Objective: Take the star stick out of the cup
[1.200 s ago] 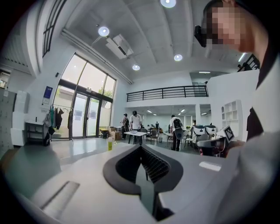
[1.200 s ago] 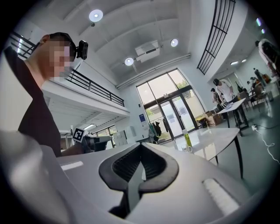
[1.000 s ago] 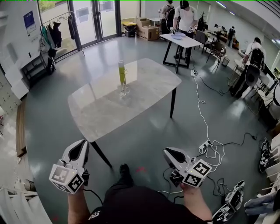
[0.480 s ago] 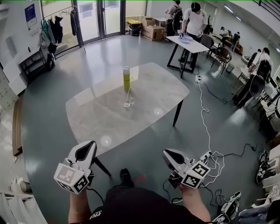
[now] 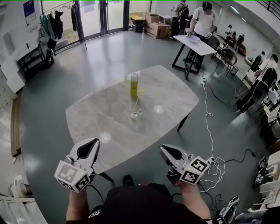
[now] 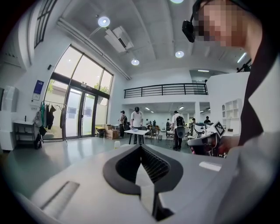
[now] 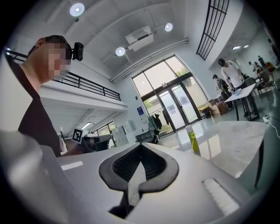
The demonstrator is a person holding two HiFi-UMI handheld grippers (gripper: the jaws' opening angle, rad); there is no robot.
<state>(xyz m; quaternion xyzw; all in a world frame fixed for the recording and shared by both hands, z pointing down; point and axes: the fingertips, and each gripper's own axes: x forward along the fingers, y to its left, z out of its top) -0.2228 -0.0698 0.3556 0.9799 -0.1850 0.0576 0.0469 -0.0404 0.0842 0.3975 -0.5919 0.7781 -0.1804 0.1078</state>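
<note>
The left gripper and the right gripper are smooth, pale grey and rounded, with black ribbed pads inside. On both, the jaws are pressed together with nothing between them. Each gripper has a cube at its back end, the left cube and the right cube, covered in black and white square marks. These are patterns, not words. Just in front of both grippers is a table with rounded corners. Its top looks like shiny grey stone with soft cloudy marks, and it stands on thin dark legs. Far ahead of the grippers, about midway between them, a tall, thin, yellow-green cup stands up straight on the table. A little closer to the grippers than the cup, a thin pale stick leans over a small clear thing. It is too small to tell if it has a star. Out past the right gripper, a white cord curls over the smooth grey floor. A blue sign hangs on the wall far beyond the left gripper, too small to read
</note>
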